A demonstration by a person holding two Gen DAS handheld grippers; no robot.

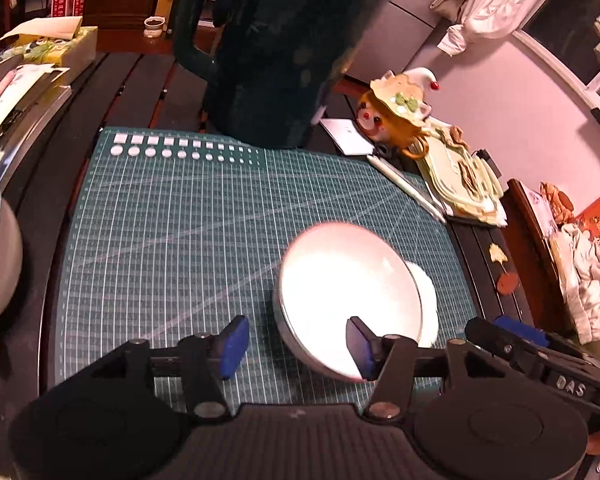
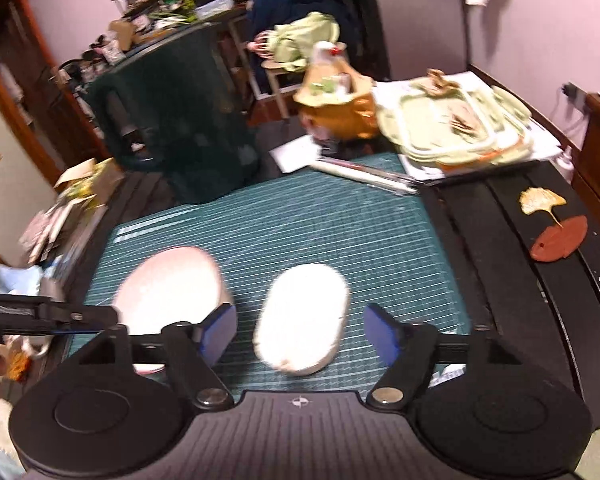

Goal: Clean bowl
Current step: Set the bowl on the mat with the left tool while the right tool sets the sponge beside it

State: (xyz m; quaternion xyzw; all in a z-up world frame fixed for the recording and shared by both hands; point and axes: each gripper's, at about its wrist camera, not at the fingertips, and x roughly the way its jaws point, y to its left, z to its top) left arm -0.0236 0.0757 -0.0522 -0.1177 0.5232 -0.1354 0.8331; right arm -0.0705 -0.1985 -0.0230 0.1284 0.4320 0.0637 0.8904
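A white bowl sits tilted on the green cutting mat, right of centre. My left gripper hovers over its near-left rim with the jaws open. The right blue pad overlaps the rim in the picture and nothing is clamped. A white oval sponge lies on the mat just right of the bowl. My right gripper is above it, open, with both pads clear of the sponge. In the left wrist view the sponge peeks out behind the bowl.
A tall dark green jug stands at the mat's far edge. At the far right sit a clown figurine, stacked pale green trays and a white pen. Leaf-shaped pieces lie on the black surface to the right. Clutter lines the left edge.
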